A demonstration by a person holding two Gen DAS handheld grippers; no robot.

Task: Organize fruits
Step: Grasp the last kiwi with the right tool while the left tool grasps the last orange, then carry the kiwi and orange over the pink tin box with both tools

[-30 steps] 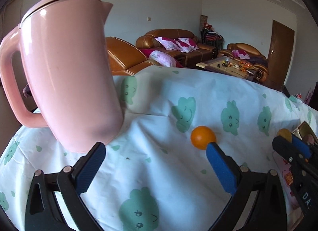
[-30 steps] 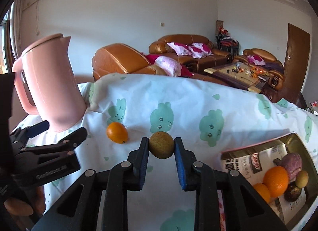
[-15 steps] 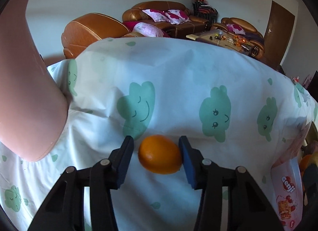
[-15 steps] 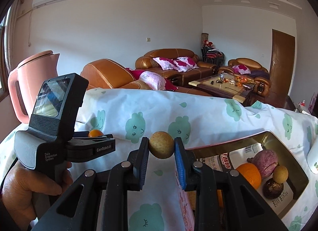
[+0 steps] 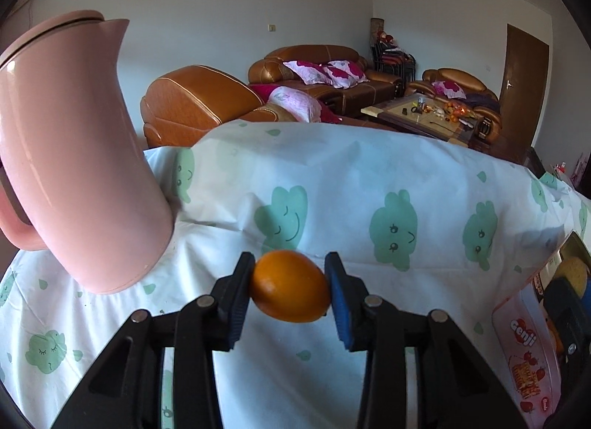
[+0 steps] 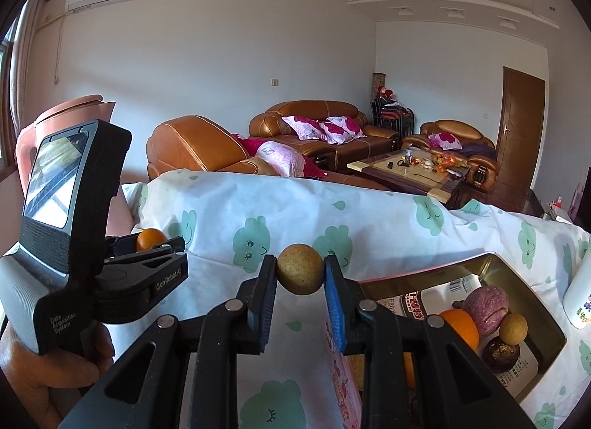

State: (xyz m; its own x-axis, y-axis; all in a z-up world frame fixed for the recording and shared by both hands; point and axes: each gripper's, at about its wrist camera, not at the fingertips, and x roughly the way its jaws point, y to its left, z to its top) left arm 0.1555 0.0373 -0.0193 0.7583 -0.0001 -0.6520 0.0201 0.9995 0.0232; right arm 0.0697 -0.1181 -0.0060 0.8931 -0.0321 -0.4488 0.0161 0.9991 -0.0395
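Note:
My left gripper point(image 5: 290, 290) is shut on an orange fruit point(image 5: 290, 290) and holds it above the cloud-print tablecloth point(image 5: 369, 185). The same orange point(image 6: 150, 239) shows in the left gripper seen from the right wrist view. My right gripper point(image 6: 300, 274) is shut on a small round yellow-brown fruit point(image 6: 300, 268), held up just left of the gold tin tray point(image 6: 491, 263). The tray holds an orange point(image 6: 460, 327), a purple fruit point(image 6: 485, 305), a small yellow fruit point(image 6: 513, 329) and a dark fruit point(image 6: 500, 353).
A tall pink kettle point(image 5: 70, 155) stands at the table's left. A white bottle point(image 6: 580, 288) stands right of the tray. The tray's pink printed side point(image 5: 528, 351) shows at the right of the left wrist view. Sofas and a coffee table lie beyond the table.
My left gripper moved up to the orange, closed on it and has lifted it off the cloth. My right gripper rose and shifted toward the tray with the yellow-brown fruit.

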